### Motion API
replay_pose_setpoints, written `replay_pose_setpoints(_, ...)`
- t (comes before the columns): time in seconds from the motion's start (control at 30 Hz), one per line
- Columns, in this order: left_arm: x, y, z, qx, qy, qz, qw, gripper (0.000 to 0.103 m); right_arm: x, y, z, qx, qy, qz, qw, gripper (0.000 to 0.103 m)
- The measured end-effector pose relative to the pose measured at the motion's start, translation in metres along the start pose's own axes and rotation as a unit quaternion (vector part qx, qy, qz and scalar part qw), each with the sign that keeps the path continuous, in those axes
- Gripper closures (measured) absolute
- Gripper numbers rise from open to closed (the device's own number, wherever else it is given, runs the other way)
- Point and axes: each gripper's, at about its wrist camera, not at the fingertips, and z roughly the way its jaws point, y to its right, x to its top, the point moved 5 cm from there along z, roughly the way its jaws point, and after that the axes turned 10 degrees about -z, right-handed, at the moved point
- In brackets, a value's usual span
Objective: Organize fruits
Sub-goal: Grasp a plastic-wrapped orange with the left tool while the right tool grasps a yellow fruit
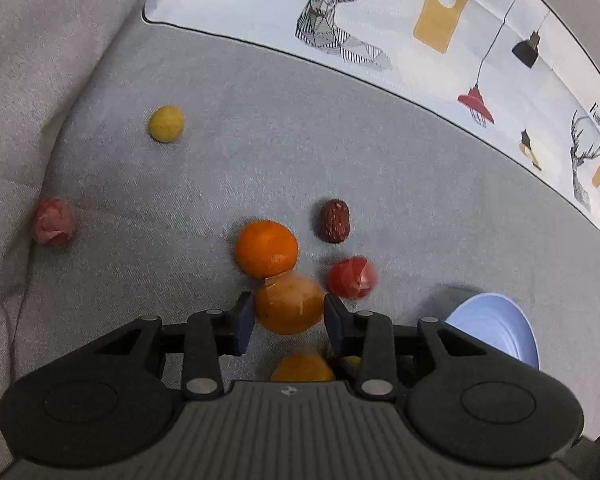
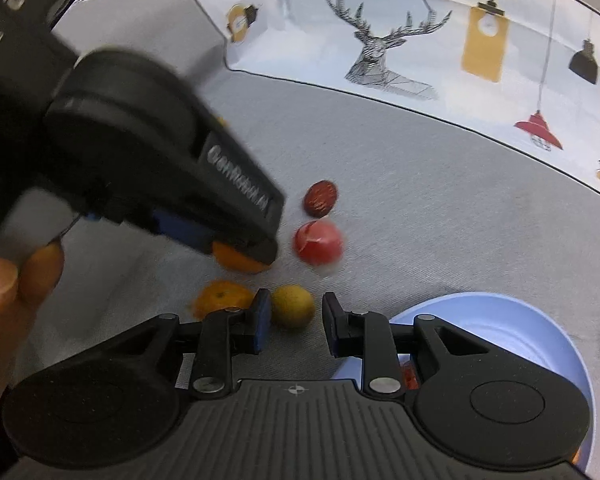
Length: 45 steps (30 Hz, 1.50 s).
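Soft grey cushion (image 1: 340, 128) lets fruit roll: our left gripper (image 1: 289, 312) clamps an orange (image 1: 290, 304), our right gripper (image 2: 293, 312) gapes around a yellow fruit (image 2: 292, 306), which may slip.

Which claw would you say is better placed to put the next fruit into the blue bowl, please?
Probably the left claw: it clamps an orange, with the blue bowl just beside it. The right claw only straddles a yellow fruit, ungripped.
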Motion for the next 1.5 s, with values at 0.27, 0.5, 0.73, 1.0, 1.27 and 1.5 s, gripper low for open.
replay_pose_setpoints(0.27,0.000,-0.002,0.003,0.010,-0.011,-0.001,0.9999,0.062,0.003,0.005,-0.005,-0.006,0.017,0.016,1.000,0.078)
replay_pose_setpoints(0.5,-0.002,0.001,0.006,0.016,-0.010,0.013,0.9997,0.061,0.001,0.009,-0.002,-0.014,0.009,0.020,1.000,0.078)
replay_pose_setpoints(0.73,-0.002,0.004,0.002,0.013,0.003,0.024,0.9996,0.062,0.005,0.011,-0.011,-0.021,0.031,0.025,0.999,0.078)
replay_pose_setpoints(1.0,-0.007,0.013,-0.024,-0.017,0.051,0.040,0.9977,0.062,0.013,0.037,-0.068,-0.067,0.084,0.076,0.991,0.078)
replay_pose_setpoints(1.27,-0.022,0.037,-0.062,-0.036,0.127,0.095,0.9867,0.062,-0.020,0.080,-0.141,-0.126,0.124,0.127,0.976,0.078)
replay_pose_setpoints(1.5,-0.046,0.051,-0.083,-0.067,0.149,0.119,0.9794,0.062,-0.052,0.091,-0.161,-0.149,0.119,0.126,0.973,0.078)
